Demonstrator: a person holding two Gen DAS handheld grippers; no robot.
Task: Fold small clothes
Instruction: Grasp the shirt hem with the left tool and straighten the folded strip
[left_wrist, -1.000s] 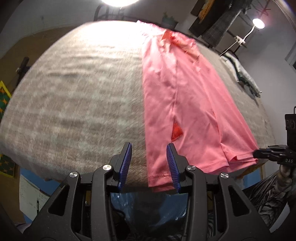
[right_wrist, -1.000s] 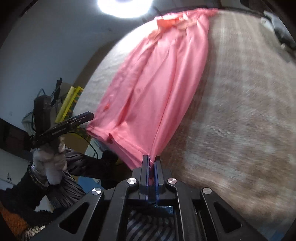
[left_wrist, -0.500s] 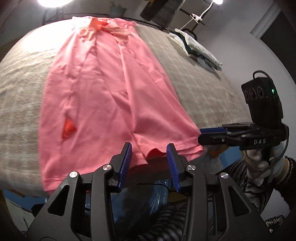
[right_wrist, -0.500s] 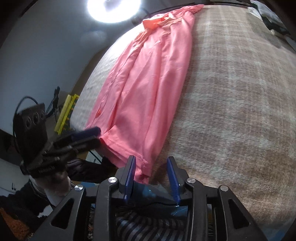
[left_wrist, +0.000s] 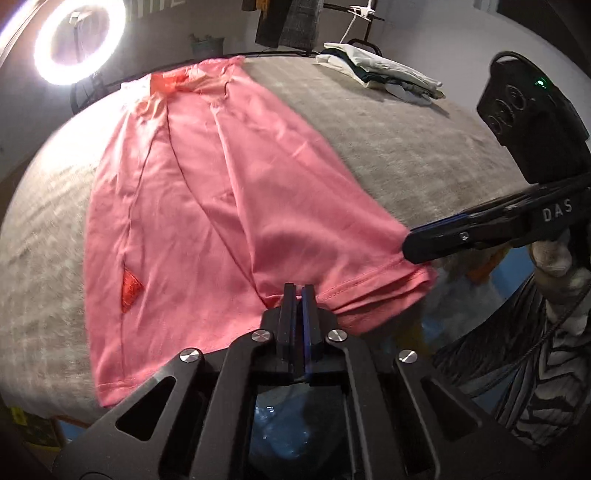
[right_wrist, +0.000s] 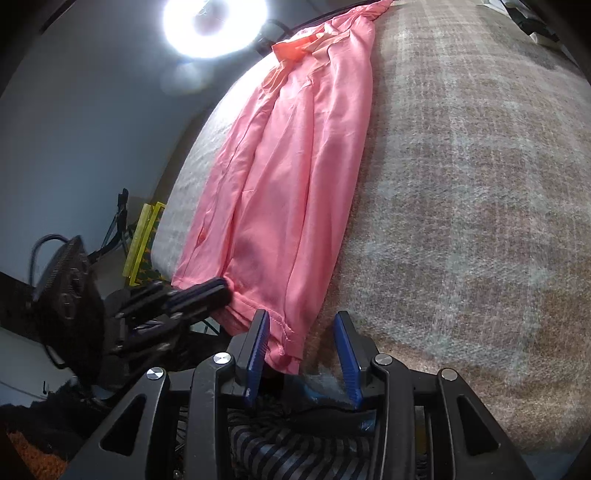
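Lit white ring light (left_wrist: 79, 42) at far edge; folded pale clothes stack (left_wrist: 384, 75) on grey plaid worktop (left_wrist: 424, 147).

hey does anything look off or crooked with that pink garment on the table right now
Nothing looks damaged or spilled. The pink garment lies lengthwise on the grey cloth-covered table, creased, its near hem bunched and hanging over the table edge where the left gripper is shut on it. The right gripper stands open.
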